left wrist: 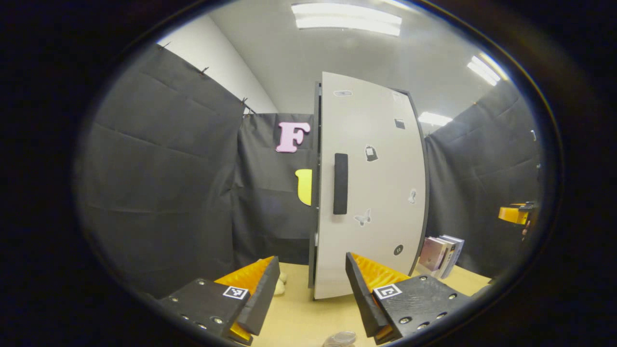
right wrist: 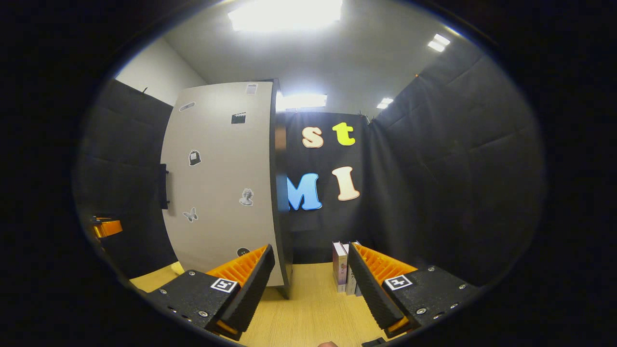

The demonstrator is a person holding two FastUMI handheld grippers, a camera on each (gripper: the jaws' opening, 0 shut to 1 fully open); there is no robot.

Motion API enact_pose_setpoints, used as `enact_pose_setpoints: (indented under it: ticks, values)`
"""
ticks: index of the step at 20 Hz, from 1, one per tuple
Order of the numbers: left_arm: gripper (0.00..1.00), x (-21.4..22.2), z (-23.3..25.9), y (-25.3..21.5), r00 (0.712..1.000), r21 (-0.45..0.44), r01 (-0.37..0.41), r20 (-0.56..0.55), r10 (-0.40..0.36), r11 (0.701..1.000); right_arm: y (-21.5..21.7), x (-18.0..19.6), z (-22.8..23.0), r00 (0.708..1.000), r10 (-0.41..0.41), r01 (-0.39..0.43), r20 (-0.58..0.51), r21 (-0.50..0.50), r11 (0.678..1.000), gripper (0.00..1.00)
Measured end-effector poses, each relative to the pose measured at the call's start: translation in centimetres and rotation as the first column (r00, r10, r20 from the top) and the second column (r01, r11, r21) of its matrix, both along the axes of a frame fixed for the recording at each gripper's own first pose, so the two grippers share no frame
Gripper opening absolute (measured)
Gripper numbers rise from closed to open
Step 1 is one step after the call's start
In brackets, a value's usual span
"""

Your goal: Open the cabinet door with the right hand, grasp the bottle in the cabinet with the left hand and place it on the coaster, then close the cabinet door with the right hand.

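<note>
The cabinet stands upright on the wooden table, its white door shut and dotted with small stickers. A black vertical handle sits near the door's left edge. Whatever is inside is hidden behind the door. My left gripper is open, a short way in front of the door's lower part and holding nothing. A round, pale, clear-looking disc, perhaps the coaster, lies on the table just below it. In the right gripper view the cabinet is to the left, handle edge-on. My right gripper is open and empty, off the cabinet's right corner.
A few books stand upright on the table to the right of the cabinet, also seen as books in the left gripper view. Small white objects lie by the cabinet's left foot. Black cloth walls close in on all sides.
</note>
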State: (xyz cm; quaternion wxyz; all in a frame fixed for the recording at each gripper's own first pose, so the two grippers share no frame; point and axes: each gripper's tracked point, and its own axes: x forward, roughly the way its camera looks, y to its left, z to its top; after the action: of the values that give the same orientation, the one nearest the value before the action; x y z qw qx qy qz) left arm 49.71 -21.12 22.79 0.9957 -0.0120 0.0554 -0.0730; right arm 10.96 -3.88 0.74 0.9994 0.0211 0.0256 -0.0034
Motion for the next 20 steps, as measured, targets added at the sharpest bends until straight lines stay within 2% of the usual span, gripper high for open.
enact_pose_setpoints:
  ticks: [2,3,5,8,9,11,13,14,20]
  values:
    - [0.78,0.1,-0.1,0.0,1.000,0.011,-0.006,0.000,0.006,1.000,-0.3,0.1,-0.3,1.000,-0.007,0.007,-0.010,0.015,1.000,0.95]
    - [0.78,0.2,-0.1,0.0,1.000,0.013,-0.007,-0.001,0.007,1.000,-0.4,0.0,-0.2,1.000,-0.008,0.008,-0.010,0.022,1.000,0.91]
    - [0.78,0.2,0.2,0.2,1.000,0.014,-0.012,0.006,0.012,1.000,-0.3,0.1,0.1,1.000,-0.007,0.007,0.000,0.030,1.000,0.95]
    - [0.78,0.1,0.1,0.9,1.000,0.010,-0.023,0.005,0.023,1.000,-0.1,0.7,0.2,1.000,-0.007,0.007,0.007,0.017,1.000,0.95]
    - [0.78,0.1,0.1,1.1,1.000,0.012,-0.027,0.003,0.027,1.000,0.2,0.9,0.2,1.000,-0.005,0.005,0.006,0.012,1.000,0.91]
    - [0.78,0.1,-0.2,1.5,0.999,0.014,-0.034,-0.001,0.034,0.999,0.5,0.9,0.2,1.000,-0.002,0.002,0.005,0.002,1.000,0.95]
    - [0.78,0.2,-0.3,1.7,0.999,0.018,-0.039,-0.004,0.039,0.999,0.7,0.9,0.3,1.000,0.002,-0.002,0.004,-0.008,1.000,0.91]
    - [0.78,0.2,-0.3,1.8,0.999,0.024,-0.040,-0.005,0.040,0.999,1.0,1.0,0.5,1.000,0.005,-0.005,0.004,-0.012,1.000,0.95]
    - [0.78,0.6,0.0,1.8,0.999,0.028,-0.040,0.002,0.040,0.999,2.1,1.2,0.8,1.000,0.015,-0.015,0.010,-0.041,0.999,0.94]
